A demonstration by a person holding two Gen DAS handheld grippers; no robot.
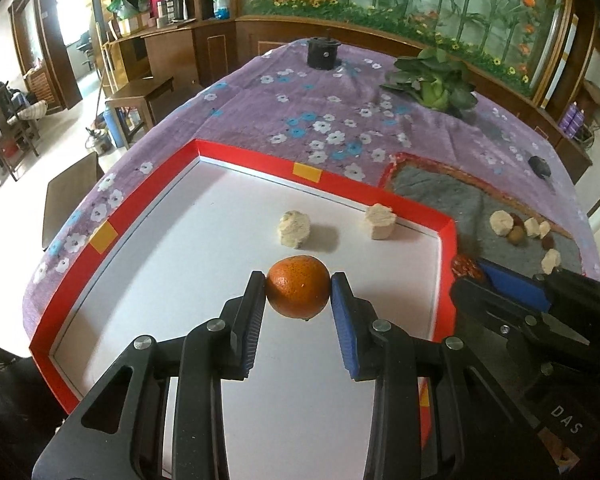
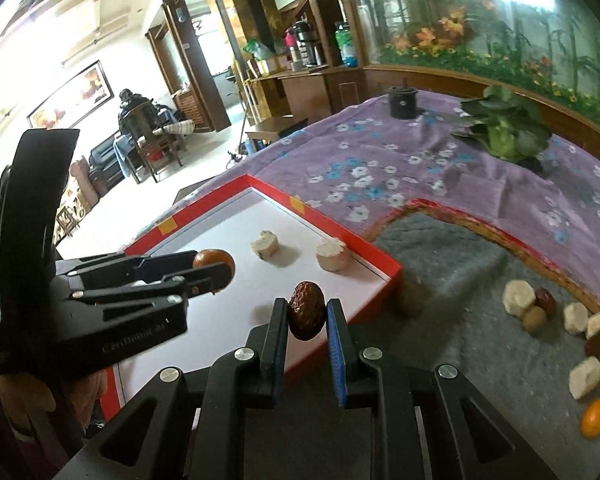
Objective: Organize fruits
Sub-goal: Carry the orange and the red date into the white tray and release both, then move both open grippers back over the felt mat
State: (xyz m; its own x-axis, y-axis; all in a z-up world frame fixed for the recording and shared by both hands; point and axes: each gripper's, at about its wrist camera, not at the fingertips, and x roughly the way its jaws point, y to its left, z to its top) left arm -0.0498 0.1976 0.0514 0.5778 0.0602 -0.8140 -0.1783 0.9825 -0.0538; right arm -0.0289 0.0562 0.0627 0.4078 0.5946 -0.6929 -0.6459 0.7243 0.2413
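Note:
My left gripper [image 1: 298, 286] is shut on a small orange [image 1: 297, 286] and holds it over the white floor of a red-rimmed tray [image 1: 260, 164]. From the right wrist view the same orange [image 2: 208, 258] shows between the left gripper [image 2: 214, 266] fingers. My right gripper [image 2: 306, 312] is shut on a wrinkled dark red date [image 2: 306, 311], held above the tray's near right corner. In the left wrist view the date [image 1: 466, 267] and the right gripper [image 1: 476, 270] come in from the right. Two pale fruit chunks [image 1: 295, 229] [image 1: 380, 222] lie inside the tray.
A grey felt mat [image 2: 460, 272] right of the tray carries several pale chunks [image 2: 519, 298], dates [image 2: 546, 300] and a small orange fruit [image 2: 596, 418]. A leafy green vegetable [image 1: 436, 80] and a black cylinder [image 1: 322, 53] sit farther back on the purple floral cloth [image 1: 320, 112].

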